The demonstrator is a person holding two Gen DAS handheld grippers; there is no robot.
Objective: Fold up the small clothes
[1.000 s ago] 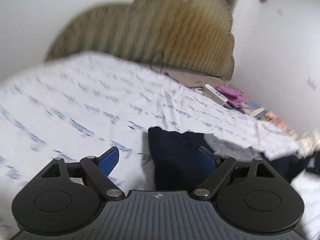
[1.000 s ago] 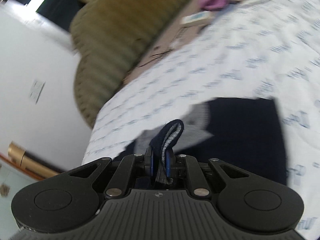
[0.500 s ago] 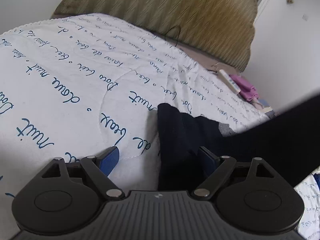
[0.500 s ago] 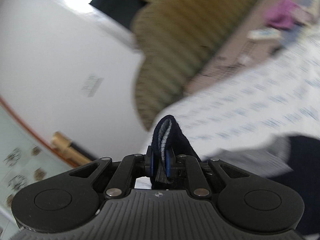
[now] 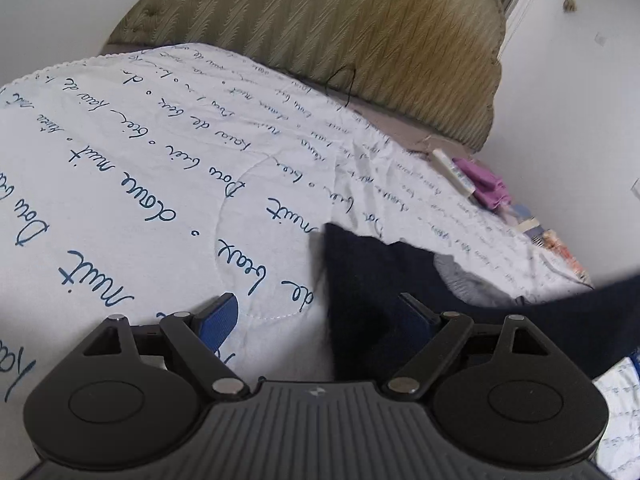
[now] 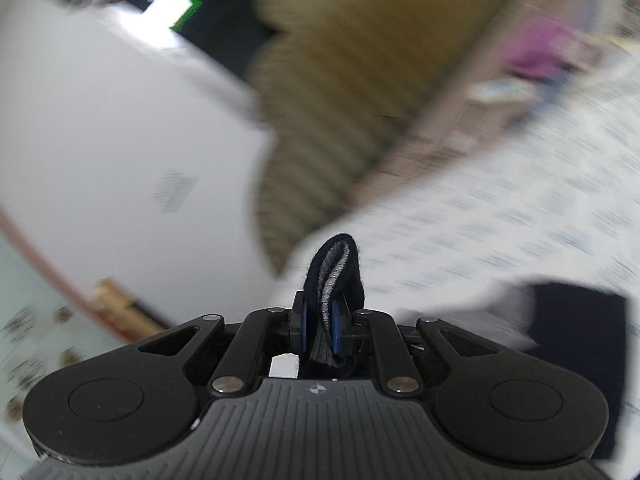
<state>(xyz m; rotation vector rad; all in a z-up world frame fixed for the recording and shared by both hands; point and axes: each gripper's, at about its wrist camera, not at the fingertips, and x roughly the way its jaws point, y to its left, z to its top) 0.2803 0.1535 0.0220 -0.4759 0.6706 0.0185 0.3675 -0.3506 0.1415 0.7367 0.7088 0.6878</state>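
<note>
A dark navy garment [image 5: 372, 280] with a grey inner lining lies on the white quilt with blue script [image 5: 140, 168]. My left gripper [image 5: 320, 316] is open just above the quilt, its right finger over the garment's left edge and its left finger over bare quilt. My right gripper [image 6: 322, 328] is shut on a folded edge of the navy garment [image 6: 336, 264], navy outside and grey inside. It holds that edge up in the air. A lifted navy band crosses the right of the left wrist view [image 5: 580, 320]. More of the garment lies at the right wrist view's right [image 6: 576, 328].
An olive padded headboard [image 5: 340, 28] stands behind the bed, against white walls. A white remote [image 5: 452, 168], a pink cloth [image 5: 484, 184] and books lie at the bed's far right edge. A gold-coloured fitting [image 6: 116, 296] sits low by the wall.
My right gripper has lifted and swung the pinched garment edge up and leftwards, and its view is blurred. The lifted navy band has sunk lower in the left wrist view. The left gripper stays open in place.
</note>
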